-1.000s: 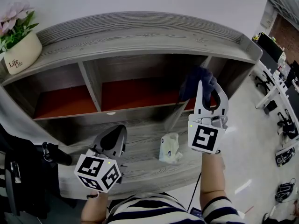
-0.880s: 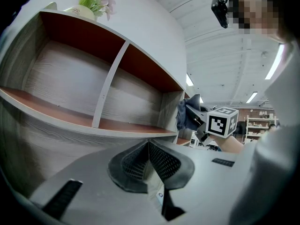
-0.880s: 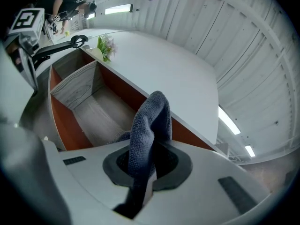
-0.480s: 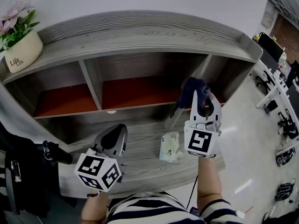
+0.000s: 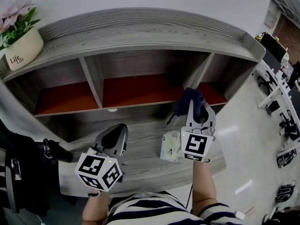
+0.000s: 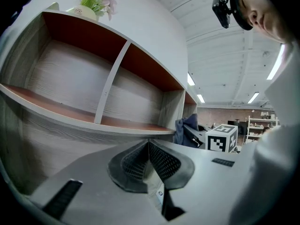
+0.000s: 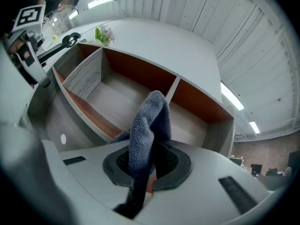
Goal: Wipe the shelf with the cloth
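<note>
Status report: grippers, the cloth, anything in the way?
Right gripper shut on cloth, at shelf front. Left gripper shut, empty. White packet on lower board by right gripper.

The shelf (image 5: 140,34) is grey wood-grain — compartment floors red-brown. The cloth (image 5: 190,102) is dark blue. The left hand-held gripper (image 5: 115,136) and right hand-held gripper (image 5: 196,109) bear black-and-white square-marked cubes (image 5: 98,171). The plant pot (image 5: 22,49) is cream; the shirt (image 5: 140,214) — dark-and-white striped.

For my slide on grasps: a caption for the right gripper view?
The right gripper shut on a blue-grey cloth, facing the open compartments of the wooden shelf.
</note>
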